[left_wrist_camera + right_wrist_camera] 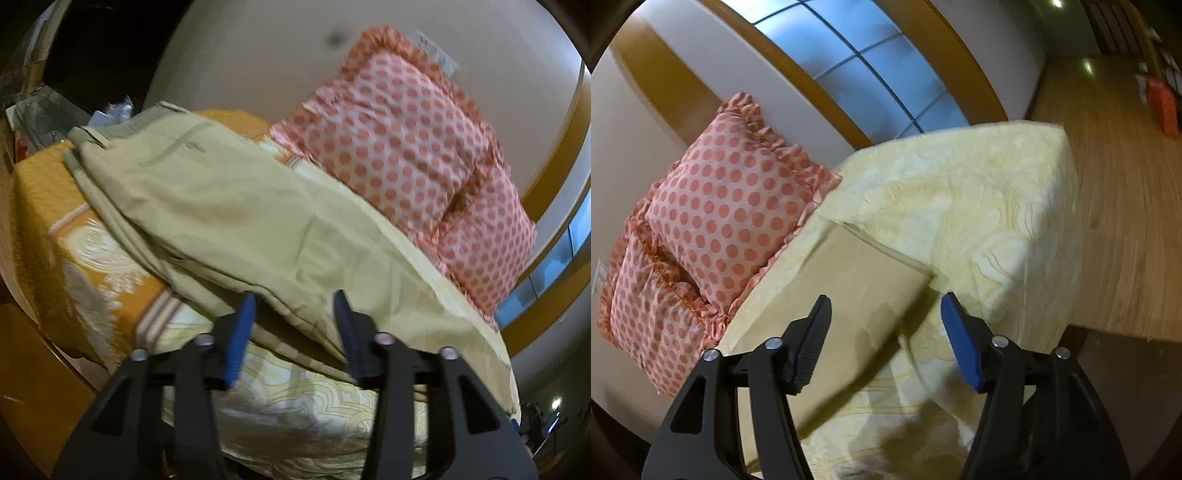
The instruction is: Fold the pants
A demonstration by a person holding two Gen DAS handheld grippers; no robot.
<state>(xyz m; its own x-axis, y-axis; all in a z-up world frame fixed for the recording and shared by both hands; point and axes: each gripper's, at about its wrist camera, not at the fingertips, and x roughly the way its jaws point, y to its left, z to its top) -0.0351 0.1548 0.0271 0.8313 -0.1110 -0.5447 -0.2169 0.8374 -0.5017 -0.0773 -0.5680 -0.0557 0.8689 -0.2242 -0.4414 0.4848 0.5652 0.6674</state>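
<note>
Grippers — left (pixel 295 314), right (pixel 886 314) — agape above pants (pixel 229 206)

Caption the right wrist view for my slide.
Open right gripper hovers over the hem end of khaki pants laid on a yellow bedspread, polka-dot pillows beside.

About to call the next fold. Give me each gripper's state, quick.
Left gripper: open, holding nothing, over the pants.
Right gripper: open, holding nothing, above the pant leg.
</note>
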